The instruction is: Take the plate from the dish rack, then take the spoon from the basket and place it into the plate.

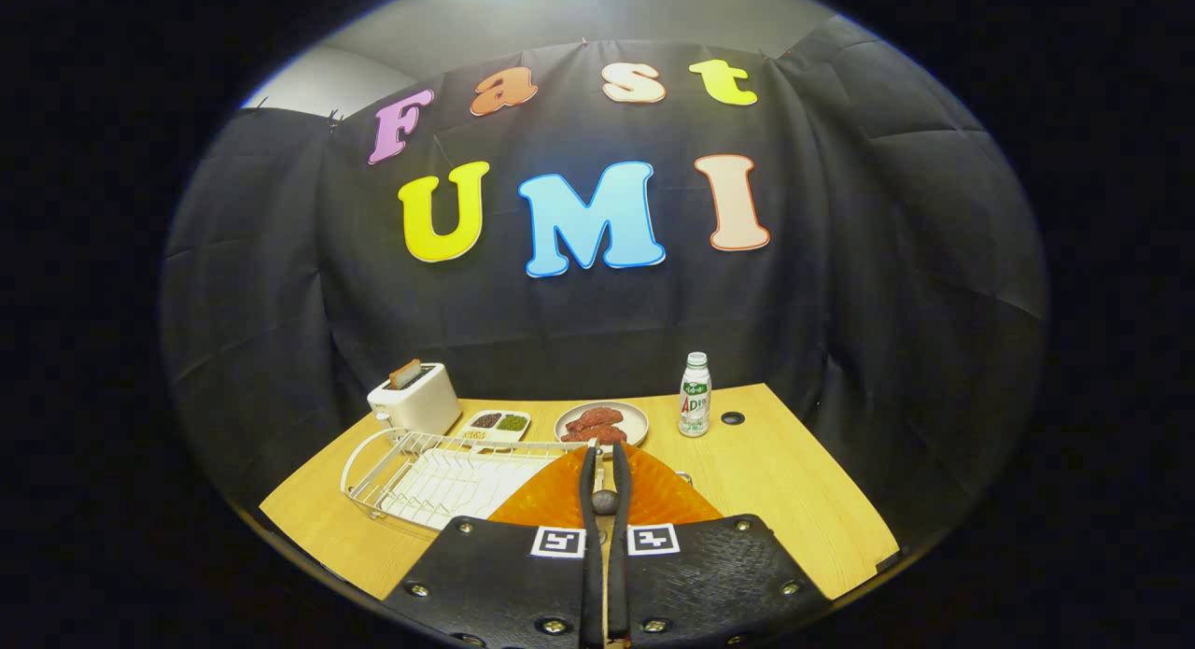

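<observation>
In the gripper view, the gripper (605, 462) is seen with its two fingers drawn narrow, nearly together, and a small dark spoon (604, 500) is clamped between them, its rounded bowl pinched partway along the fingers and a thin pale handle showing at the tips. Directly beneath the fingers an orange translucent ribbed plate (653, 495) is laid on the light wooden tabletop (794, 490); whether the spoon touches the plate cannot be told. To the left of the plate, a white wire dish rack (439, 476) is set on the table, its slots holding nothing. Beyond the rack, at the far left, a white toaster (415, 402) is placed with a slice of toast standing in its slot. Just right of the toaster a small white divided tray (497, 424) with dark and green fillings is seen, and next to it a pale round dish (602, 423) bearing reddish pieces of meat. Farther right, a small white bottle with a green label (695, 395) is stood upright near a round dark hole (733, 417) in the tabletop. The table is enclosed at the back and sides by black cloth walls, above which a grey ceiling is visible.
</observation>
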Tool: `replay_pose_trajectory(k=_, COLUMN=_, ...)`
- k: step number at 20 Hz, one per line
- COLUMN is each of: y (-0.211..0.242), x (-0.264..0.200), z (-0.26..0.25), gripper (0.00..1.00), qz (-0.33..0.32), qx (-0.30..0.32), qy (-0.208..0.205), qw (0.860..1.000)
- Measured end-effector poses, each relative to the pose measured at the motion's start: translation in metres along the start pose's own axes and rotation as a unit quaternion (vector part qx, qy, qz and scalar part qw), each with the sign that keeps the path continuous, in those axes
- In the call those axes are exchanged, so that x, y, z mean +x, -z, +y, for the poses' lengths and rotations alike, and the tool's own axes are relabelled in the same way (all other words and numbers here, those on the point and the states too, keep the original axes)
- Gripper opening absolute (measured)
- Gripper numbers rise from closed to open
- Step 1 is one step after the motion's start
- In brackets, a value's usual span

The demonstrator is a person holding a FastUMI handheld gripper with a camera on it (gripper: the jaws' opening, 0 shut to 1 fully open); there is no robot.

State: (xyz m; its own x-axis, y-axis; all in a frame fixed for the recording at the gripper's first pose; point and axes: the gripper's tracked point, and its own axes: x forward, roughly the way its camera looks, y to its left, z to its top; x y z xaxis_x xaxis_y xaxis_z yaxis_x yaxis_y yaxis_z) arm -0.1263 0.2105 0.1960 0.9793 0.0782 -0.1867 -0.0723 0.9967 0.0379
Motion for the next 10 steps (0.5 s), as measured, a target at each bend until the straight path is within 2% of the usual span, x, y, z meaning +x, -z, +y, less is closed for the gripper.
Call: replay_pose_trajectory(k=10, y=0.042, x=-0.017, z=0.069, gripper=0.02, qz=0.041, qx=0.004, qy=-0.053, qw=0.998)
